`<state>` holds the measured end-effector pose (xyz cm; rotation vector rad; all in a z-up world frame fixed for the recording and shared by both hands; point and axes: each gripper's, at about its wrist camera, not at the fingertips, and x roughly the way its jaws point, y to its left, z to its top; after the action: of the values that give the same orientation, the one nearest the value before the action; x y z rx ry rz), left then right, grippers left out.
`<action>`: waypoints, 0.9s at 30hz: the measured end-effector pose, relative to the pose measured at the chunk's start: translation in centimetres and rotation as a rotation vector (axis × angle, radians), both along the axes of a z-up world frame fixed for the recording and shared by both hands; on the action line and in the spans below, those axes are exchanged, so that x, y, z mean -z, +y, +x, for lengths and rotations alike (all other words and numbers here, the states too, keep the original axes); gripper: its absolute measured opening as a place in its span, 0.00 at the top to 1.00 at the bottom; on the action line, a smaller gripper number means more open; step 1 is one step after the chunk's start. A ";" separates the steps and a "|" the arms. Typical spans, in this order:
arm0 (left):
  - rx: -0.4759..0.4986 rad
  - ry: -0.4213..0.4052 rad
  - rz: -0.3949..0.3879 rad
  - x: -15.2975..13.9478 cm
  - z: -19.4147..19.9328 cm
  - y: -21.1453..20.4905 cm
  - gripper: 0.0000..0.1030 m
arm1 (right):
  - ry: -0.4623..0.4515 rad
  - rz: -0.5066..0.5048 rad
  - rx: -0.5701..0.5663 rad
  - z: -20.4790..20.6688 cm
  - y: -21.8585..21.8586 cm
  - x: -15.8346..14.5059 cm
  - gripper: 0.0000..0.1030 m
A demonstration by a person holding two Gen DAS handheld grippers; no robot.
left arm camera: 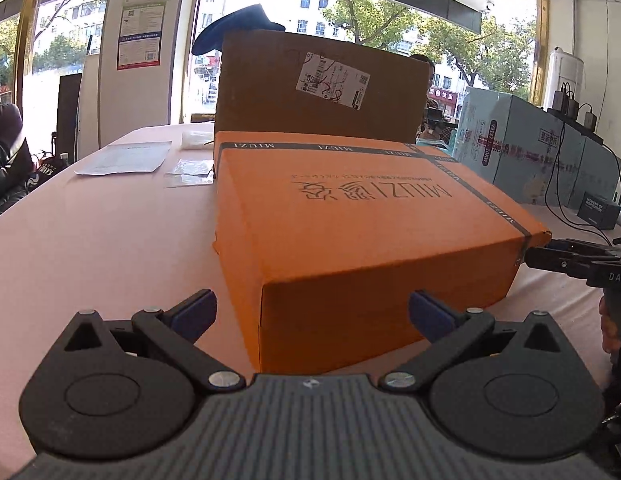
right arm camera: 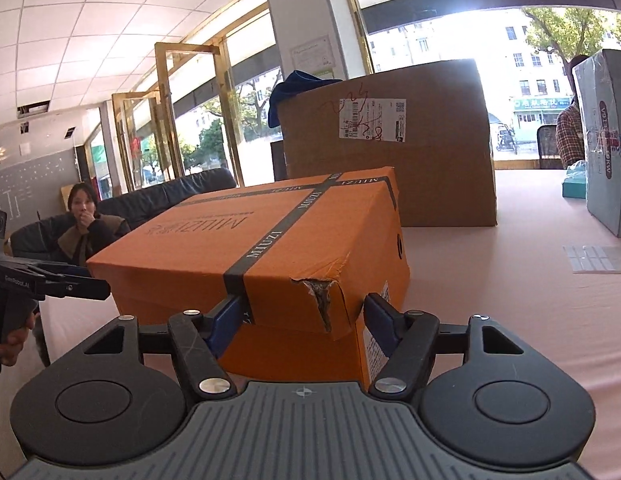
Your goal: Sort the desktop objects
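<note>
An orange MIUZI box [left arm camera: 350, 216] with black tape bands lies on the pink table [left arm camera: 102, 248]. My left gripper [left arm camera: 312, 312] is open, and the box's near corner stands between its blue pads [left arm camera: 198, 312] without touching them. In the right wrist view the same orange box [right arm camera: 270, 248] shows a torn lid corner [right arm camera: 320, 292]. My right gripper [right arm camera: 303, 317] is open around that corner, its pads [right arm camera: 226, 320] close against the two faces. Each view shows the other gripper at a box corner: the right gripper [left arm camera: 566, 260] and the left gripper [right arm camera: 70, 286].
A tall brown carton [left arm camera: 322, 88] with a shipping label stands right behind the orange box, a dark cloth on top of it. A pale blue carton [left arm camera: 530, 152] and cables lie at the right, papers and clear bags [left arm camera: 126, 158] at the far left. A seated person [right arm camera: 86, 224] is beyond the table.
</note>
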<state>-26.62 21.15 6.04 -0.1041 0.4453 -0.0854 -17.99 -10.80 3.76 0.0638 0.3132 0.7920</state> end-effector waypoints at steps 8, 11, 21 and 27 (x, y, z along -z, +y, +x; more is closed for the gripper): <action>0.015 -0.034 -0.030 -1.2 0.5 -0.9 0.00 | 0.019 0.047 0.015 0.0 -0.6 0.0 0.45; 0.004 -0.040 -0.061 -1.6 0.7 -0.6 0.00 | 0.035 0.083 0.021 0.3 -0.9 -0.4 0.48; -0.037 -0.048 -0.126 -3.4 2.2 -0.2 0.00 | 0.014 0.092 0.051 0.4 -0.4 -2.1 0.51; -0.039 -0.045 -0.161 -3.1 2.4 0.3 0.00 | 0.021 0.106 0.053 0.3 -0.7 -1.9 0.51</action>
<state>-24.26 21.41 9.11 -0.2682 0.3906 -0.0851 -17.68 -11.54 5.62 0.1789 0.2881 0.7557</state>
